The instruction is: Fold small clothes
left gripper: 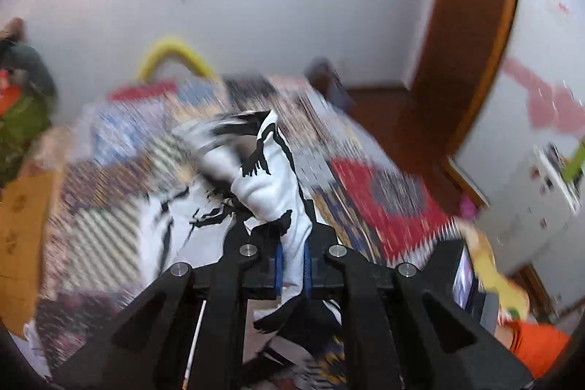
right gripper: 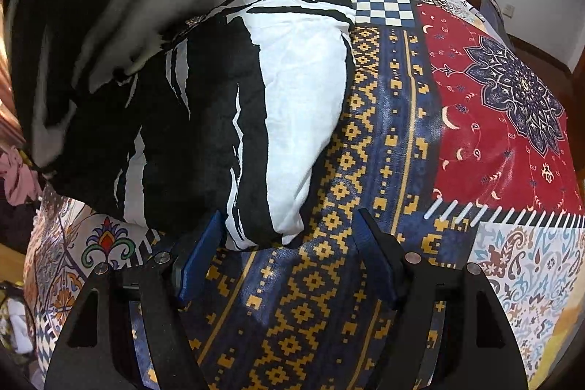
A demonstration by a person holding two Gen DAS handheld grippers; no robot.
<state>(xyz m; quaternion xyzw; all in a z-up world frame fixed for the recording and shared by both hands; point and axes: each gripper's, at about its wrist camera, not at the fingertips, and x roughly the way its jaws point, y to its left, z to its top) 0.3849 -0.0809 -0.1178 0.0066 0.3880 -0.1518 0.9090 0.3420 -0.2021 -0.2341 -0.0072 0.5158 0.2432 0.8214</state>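
Observation:
A small white garment with black streaks is the task's cloth. My left gripper is shut on a fold of it and holds that part lifted above the patchwork bedspread; the view is blurred. In the right wrist view the same garment lies on the bedspread, its left part raised and blurred. My right gripper is open, low over the bedspread, with its blue pads at the garment's near corner, touching nothing clearly.
A yellow curved bar stands behind the bed. A brown wooden door frame is at the right. Orange cloth shows at the lower right, pink cloth at the bed's left side.

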